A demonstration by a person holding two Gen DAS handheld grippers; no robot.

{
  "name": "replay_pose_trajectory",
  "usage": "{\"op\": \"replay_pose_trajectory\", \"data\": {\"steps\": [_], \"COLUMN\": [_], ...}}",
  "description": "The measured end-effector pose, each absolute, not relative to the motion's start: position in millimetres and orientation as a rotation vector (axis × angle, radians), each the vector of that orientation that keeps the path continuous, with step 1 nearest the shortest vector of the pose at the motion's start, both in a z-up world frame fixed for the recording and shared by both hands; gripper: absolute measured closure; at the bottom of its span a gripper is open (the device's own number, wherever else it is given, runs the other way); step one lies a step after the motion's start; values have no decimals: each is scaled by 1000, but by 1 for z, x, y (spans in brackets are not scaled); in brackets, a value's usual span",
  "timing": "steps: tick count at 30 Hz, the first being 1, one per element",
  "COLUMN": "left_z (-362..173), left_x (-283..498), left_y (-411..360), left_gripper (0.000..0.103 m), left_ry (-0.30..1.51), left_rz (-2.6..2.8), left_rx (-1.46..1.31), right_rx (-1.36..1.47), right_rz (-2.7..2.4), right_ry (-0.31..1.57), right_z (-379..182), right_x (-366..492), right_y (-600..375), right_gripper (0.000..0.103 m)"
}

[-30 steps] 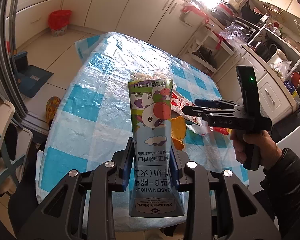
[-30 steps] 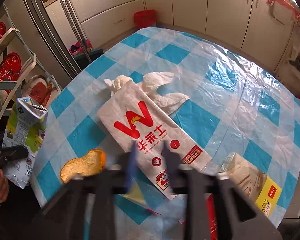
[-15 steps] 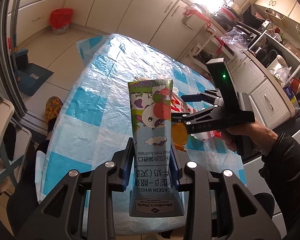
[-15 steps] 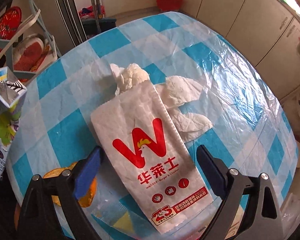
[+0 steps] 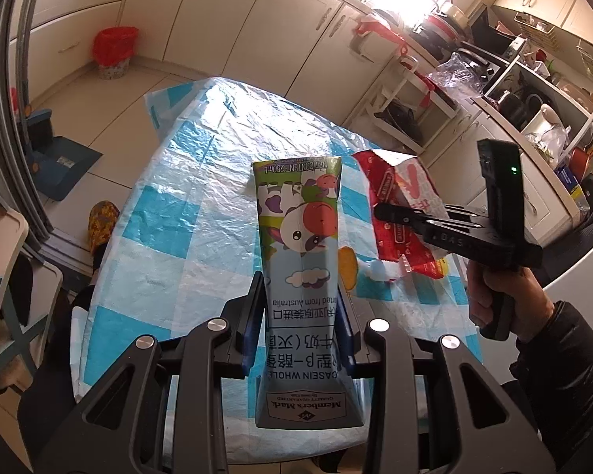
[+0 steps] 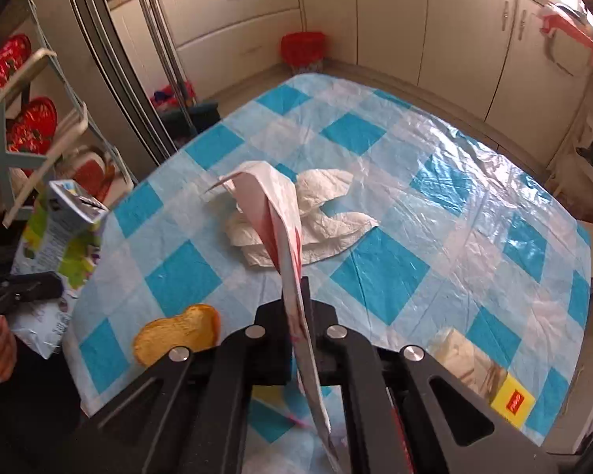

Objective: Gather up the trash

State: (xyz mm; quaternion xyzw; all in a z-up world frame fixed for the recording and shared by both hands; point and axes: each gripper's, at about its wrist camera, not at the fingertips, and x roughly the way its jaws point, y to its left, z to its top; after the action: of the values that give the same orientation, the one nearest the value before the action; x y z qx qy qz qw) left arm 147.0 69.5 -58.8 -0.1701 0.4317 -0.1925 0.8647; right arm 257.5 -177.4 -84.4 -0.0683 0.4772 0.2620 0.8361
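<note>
The left gripper (image 5: 300,312) clamps the milk carton (image 5: 299,245) above the table's (image 6: 435,205) near edge; the right gripper (image 6: 296,316) pinches the paper takeaway bag (image 6: 272,213), lifted edge-on. That thin pinch could slip, dropping it.

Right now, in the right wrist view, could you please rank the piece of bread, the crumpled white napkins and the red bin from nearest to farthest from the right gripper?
1. Piece of bread: on the table just left of the right gripper.
2. Crumpled white napkins: mid-table, ahead.
3. Red bin: on the floor by the far cabinets.
</note>
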Motion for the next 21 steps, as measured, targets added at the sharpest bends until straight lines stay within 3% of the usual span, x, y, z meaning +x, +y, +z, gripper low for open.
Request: {"op": "replay_pose_trajectory", "data": {"steps": [10,21], "left_z": [-15,-9], "left_x": [122,78], "left_y": [-7,-197], "left_gripper": [73,73], "left_ry": [861,903], "left_rz": [-562,-867], "left_rx": [-271,-120], "right_rx": [75,303], "right_rz": [383,-116], "right_ry": [838,929], "right_z": [-25,-74], "right_x": [144,58], "right_y": [-282,-459], "right_gripper": [100,100]}}
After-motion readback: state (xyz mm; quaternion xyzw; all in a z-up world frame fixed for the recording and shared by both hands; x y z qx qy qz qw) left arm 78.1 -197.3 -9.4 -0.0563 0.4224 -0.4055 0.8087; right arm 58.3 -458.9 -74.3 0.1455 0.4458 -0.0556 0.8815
